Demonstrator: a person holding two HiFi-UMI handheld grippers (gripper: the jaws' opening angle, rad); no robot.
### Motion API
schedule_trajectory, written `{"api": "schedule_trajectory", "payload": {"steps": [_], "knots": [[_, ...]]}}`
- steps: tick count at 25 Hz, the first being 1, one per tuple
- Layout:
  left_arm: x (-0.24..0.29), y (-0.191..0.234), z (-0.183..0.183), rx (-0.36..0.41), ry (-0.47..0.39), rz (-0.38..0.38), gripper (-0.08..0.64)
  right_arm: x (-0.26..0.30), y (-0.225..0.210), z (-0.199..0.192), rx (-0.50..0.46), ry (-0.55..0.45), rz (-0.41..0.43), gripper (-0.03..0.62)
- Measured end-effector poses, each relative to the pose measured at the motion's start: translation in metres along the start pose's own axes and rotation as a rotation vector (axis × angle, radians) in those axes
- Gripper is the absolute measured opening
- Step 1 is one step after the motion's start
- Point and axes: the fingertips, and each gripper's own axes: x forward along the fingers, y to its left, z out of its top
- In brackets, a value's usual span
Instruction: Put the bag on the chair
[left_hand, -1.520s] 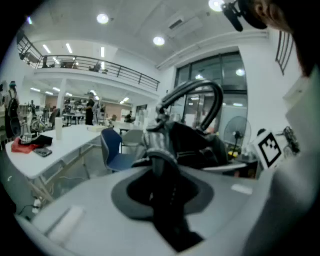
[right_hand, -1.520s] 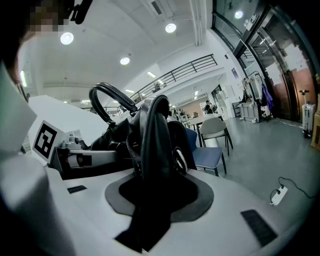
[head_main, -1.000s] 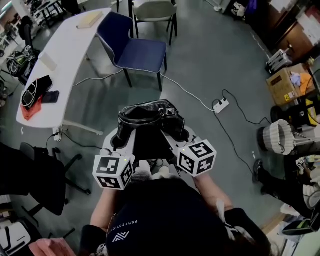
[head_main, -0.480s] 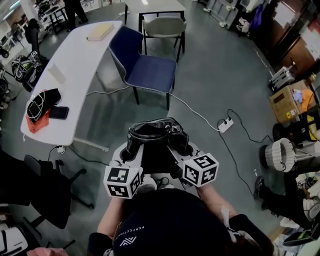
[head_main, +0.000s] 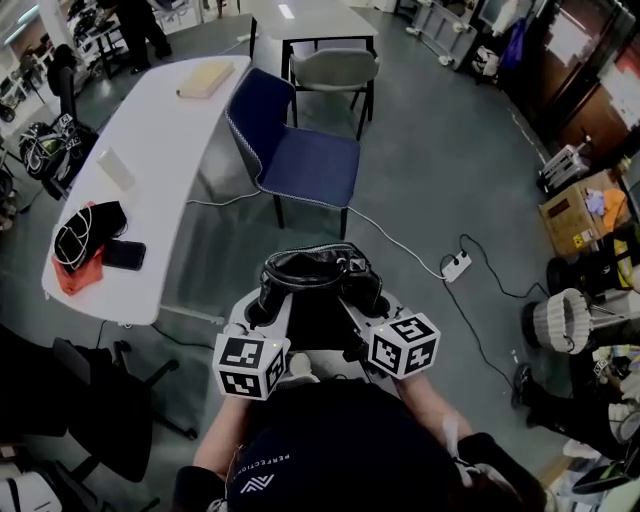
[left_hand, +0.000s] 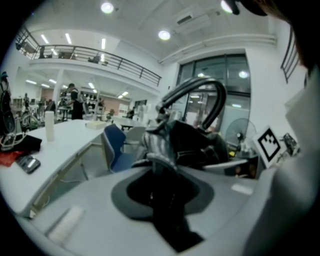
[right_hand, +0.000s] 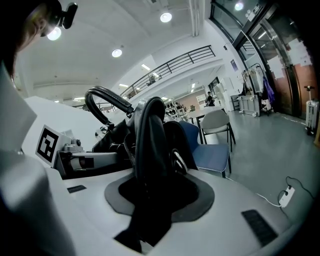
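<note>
As it hangs between them, left gripper (left_hand: 159, 167): jaws part closed, pinching a fold of black leather at the bag's left rim
right gripper (right_hand: 150, 172): jaws likewise clamped on a thick fold at the bag's right rim
bag (head_main: 315, 272): black and leather-like, held in the air between the two grippers just ahead of the person, mouth upward
handle (left_hand: 200, 90): one arched loop standing above the mouth, held by neither gripper
handling: judged soft and floppy, since the body sags between the two holds; probably moderate in weight, and the smooth leather could creep out of a shallow pinch
where to hold: the two opposite rim folds look sound, as they keep the mouth up; the arched handle would suit a single gripper
power strip (head_main: 456, 265): white, on the floor with its lead, off to the right between person and chair
chair (head_main: 312, 165): blue padded seat, bare, ahead of the bag and well apart from it, its back on the table side
setting down: the soft body will likely slump, so its base wants the middle of the seat before either pinch lets go
table (head_main: 160, 140): white, just left of the chair
grey chair (head_main: 335, 68): farther off, behind the blue one
</note>
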Motion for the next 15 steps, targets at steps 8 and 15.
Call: {"api": "schedule_trajectory", "payload": {"steps": [8, 15], "knots": [[0.023, 0.022, 0.011, 0.035, -0.006, -0.033, 0.087, 0.025, -0.008, 0.012, 0.012, -0.036, -0.046, 0.124], [0.058, 0.027, 0.019, 0.012, 0.003, -0.027, 0.087, 0.044, -0.04, 0.028, 0.01, -0.024, -0.056, 0.124]]}}
